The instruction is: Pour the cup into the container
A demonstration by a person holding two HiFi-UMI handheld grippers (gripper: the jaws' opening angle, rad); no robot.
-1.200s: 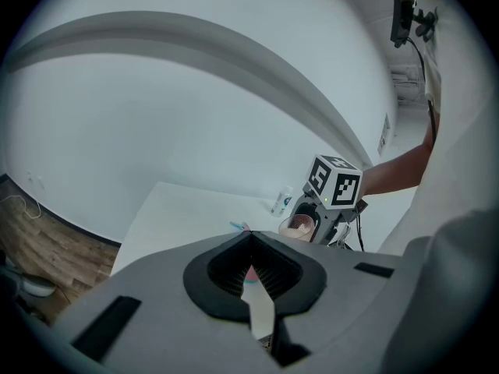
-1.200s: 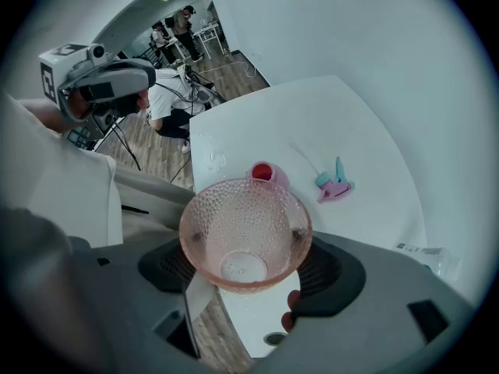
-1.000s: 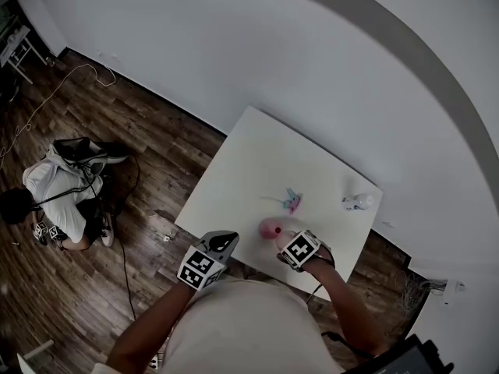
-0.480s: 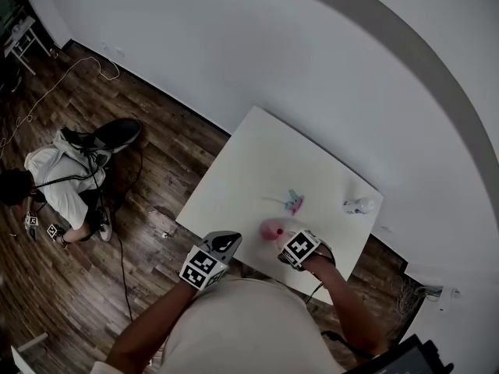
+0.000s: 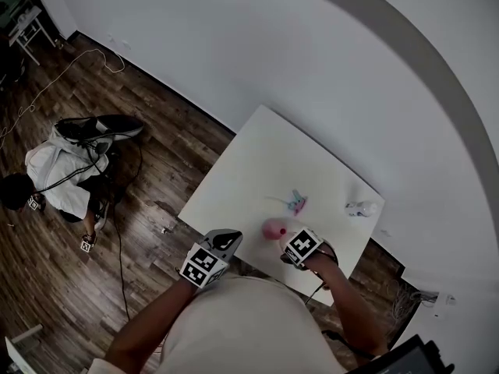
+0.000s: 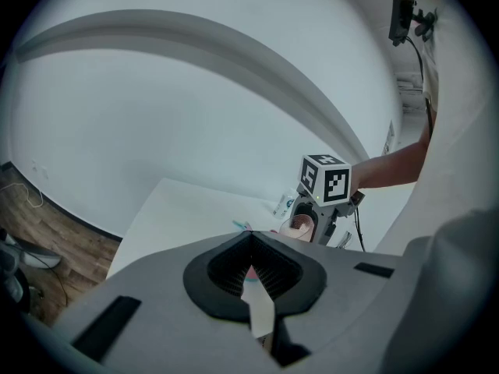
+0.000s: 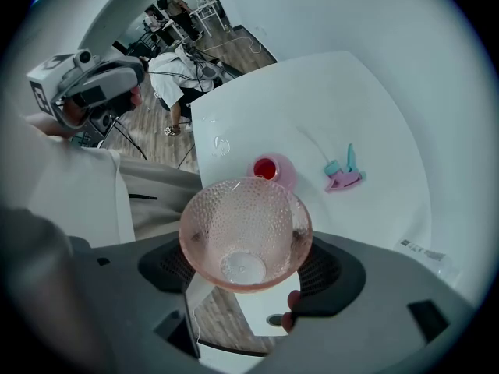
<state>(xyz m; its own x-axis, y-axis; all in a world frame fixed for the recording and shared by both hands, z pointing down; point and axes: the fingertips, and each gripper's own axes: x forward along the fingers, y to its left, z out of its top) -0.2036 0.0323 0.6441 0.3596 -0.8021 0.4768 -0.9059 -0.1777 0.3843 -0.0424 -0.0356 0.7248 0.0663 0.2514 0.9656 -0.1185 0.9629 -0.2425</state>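
Our right claw (image 7: 248, 259) is clenched on the pink dimpled cup (image 7: 245, 224), one jaw pressed against each side of it, and we look straight into its mouth down to the clear base. Just past the cup's far rim sits the small pink container (image 7: 269, 168) with red inside, resting on the white surface (image 7: 343, 92) near its front edge. Farther out on the surface lies a small pink and teal clip-like thing (image 7: 343, 174), and off near the right edge a clear bottle (image 5: 361, 207) lies on its side. Our left claw (image 6: 251, 265) has its jaws pressed together on nothing, held off the near edge of the surface, beside the right claw. Well away to the left, a person (image 5: 54, 178) crouches on the wooden floor (image 5: 156, 154)
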